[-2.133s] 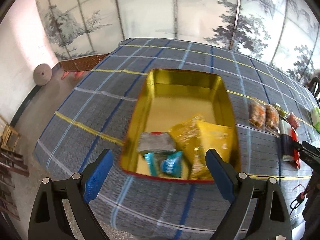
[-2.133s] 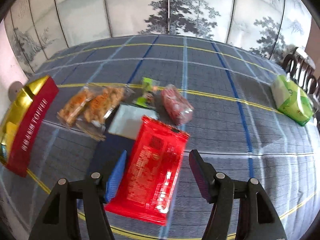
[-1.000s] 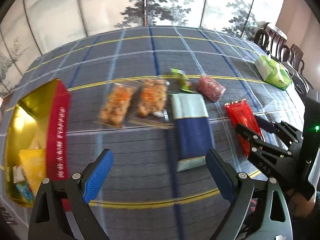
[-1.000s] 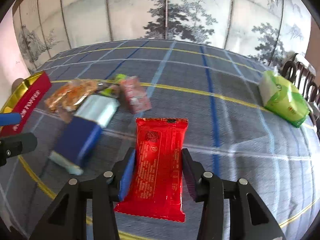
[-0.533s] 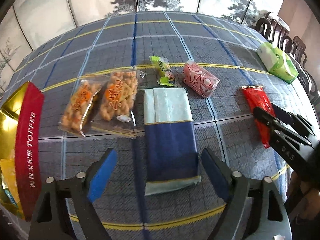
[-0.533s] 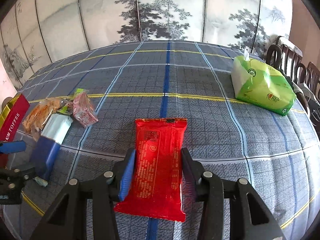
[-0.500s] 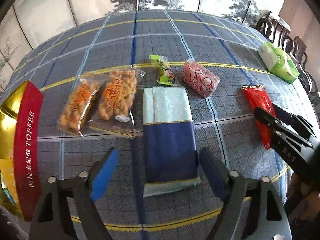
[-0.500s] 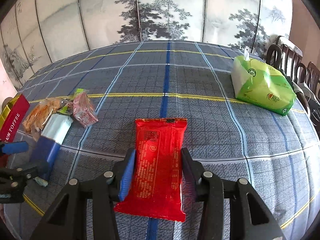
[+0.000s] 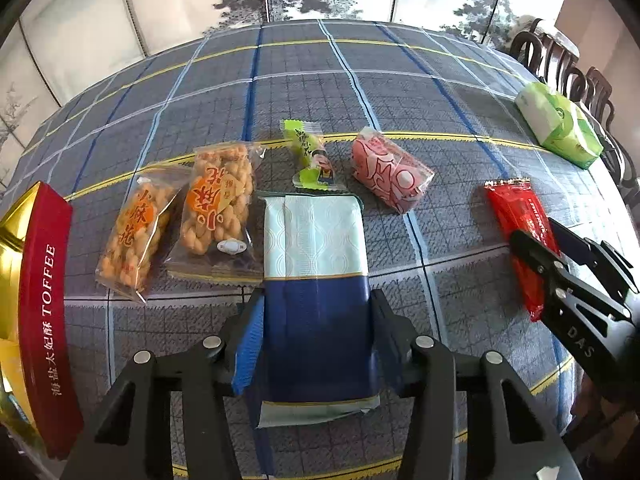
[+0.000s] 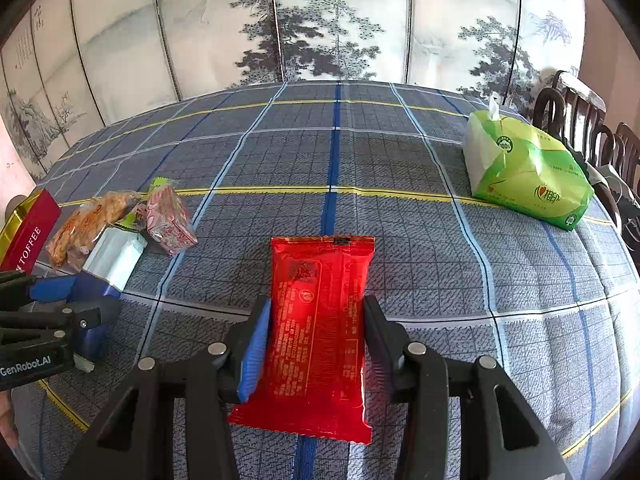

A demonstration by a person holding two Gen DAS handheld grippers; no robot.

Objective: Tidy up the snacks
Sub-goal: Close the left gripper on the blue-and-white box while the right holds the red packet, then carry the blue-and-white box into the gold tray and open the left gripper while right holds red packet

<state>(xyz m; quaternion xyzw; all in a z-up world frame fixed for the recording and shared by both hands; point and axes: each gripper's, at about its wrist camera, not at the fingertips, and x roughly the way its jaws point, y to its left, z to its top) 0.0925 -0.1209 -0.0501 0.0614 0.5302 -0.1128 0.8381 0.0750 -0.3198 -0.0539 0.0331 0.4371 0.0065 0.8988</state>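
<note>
Covering table: plaid cloth (image 10: 336, 160), painted screen (image 10: 320, 20)

Green tissue pack (image 10: 528, 172) far right on plaid-clothed worktop (image 10: 360, 160); painted folding screen (image 10: 320, 20) behind; dark wooden chairs (image 10: 580, 120) at right.

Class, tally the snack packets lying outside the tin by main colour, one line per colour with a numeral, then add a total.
Orange twist packets: 2
Blue-and-white packet: 1
Green packet: 1
Pink packet: 1
Red packet: 1
Total: 6
</note>
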